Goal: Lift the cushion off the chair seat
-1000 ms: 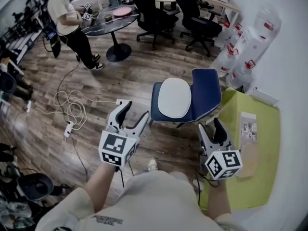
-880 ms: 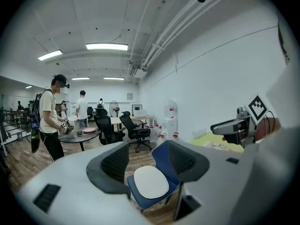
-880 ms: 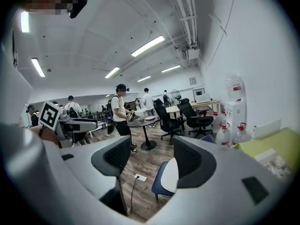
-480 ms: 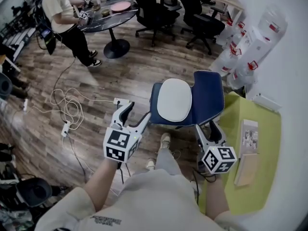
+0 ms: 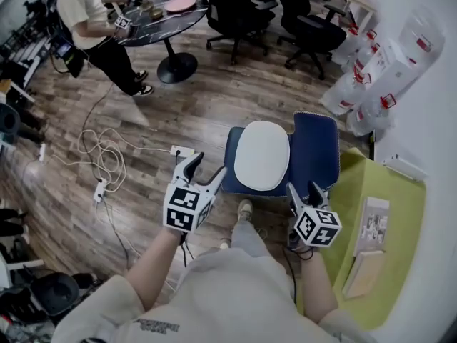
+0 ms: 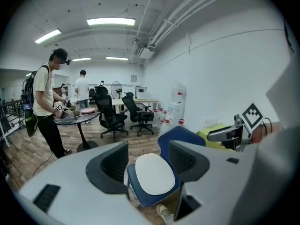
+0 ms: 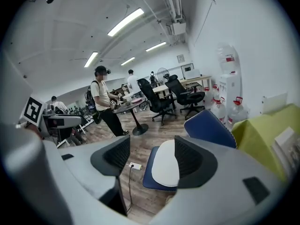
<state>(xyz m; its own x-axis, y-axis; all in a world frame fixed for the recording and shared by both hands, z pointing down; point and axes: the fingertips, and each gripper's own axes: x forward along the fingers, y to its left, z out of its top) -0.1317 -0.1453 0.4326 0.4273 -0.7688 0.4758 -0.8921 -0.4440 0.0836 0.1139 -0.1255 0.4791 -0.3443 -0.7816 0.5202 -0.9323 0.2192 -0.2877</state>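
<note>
A white oval cushion (image 5: pixel 262 156) lies on the seat of a blue chair (image 5: pixel 318 151). My left gripper (image 5: pixel 202 171) is open at the seat's near left corner, short of the cushion. At the near right corner, beside the backrest, my right gripper (image 5: pixel 303 190) is open too. Nothing is between either pair of jaws. In the left gripper view the cushion (image 6: pixel 153 174) and chair (image 6: pixel 176 136) show beyond the open gripper (image 6: pixel 150 162). The right gripper view frames the cushion (image 7: pixel 165 163) and blue backrest (image 7: pixel 208 128) past its open gripper (image 7: pixel 152 156).
A yellow-green table (image 5: pixel 371 191) with papers stands right of the chair. A power strip (image 5: pixel 182 151) and cables (image 5: pixel 100 156) lie on the wood floor at left. My shoe (image 5: pixel 244 208) is under the seat's front. Farther off are a person (image 5: pixel 93 27), a round table (image 5: pixel 161 20), office chairs (image 5: pixel 239 13) and water bottles (image 5: pixel 371 70).
Both grippers have moved forward and down toward the chair, now flanking its near edge. I have stepped closer; a foot now shows under the seat.
</note>
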